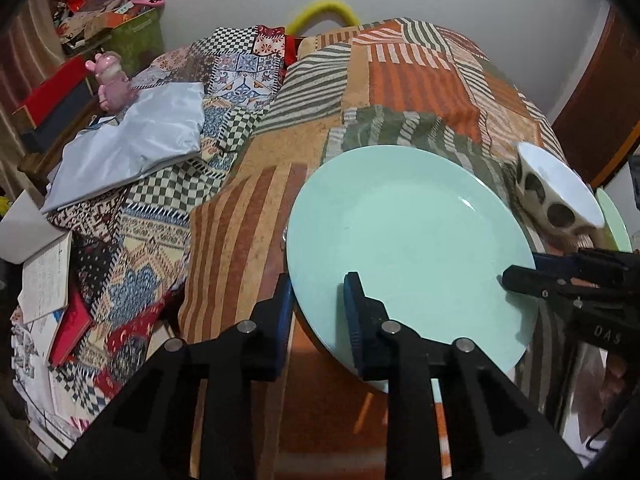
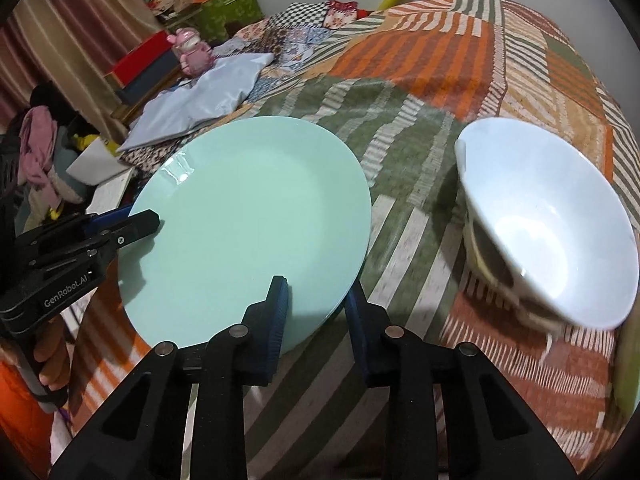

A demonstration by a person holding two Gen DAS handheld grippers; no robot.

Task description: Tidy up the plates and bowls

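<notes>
Plate (image 1: 408, 240) first: it is mint green, bare on top, and sits tilted on the bed (image 1: 416, 92), its near edge raised off the cover. My left gripper (image 1: 318, 300) has its blue fingers (image 1: 354, 308) pinching the plate's near left rim, one finger above the face and one under it. My right gripper (image 2: 316, 300) does the same on the opposite rim; from its own camera one finger lies on the green face and the other tucks beneath the edge. From the left camera the right gripper comes in from the right side, its tip on the plate.

Beside the plate on the right stands a bowl (image 2: 548, 220), white inside with dark spots on the outside, tipped on its side so the opening faces me; nothing is in it. It is apart from the plate, with striped cover between them. Behind the bowl in the left view a sliver of another green plate (image 1: 614, 220) shows.

The bed wears a patchwork cover of orange, green and cream stripes. Further left lie a checked quilt (image 1: 224, 92), a pale grey bag (image 1: 132, 140), and a pink figurine (image 1: 112, 80). Boxes (image 1: 132, 36) stack against the wall, papers (image 1: 44, 272) litter the left edge, and a yellow loop (image 1: 324, 10) shows behind the bed.
</notes>
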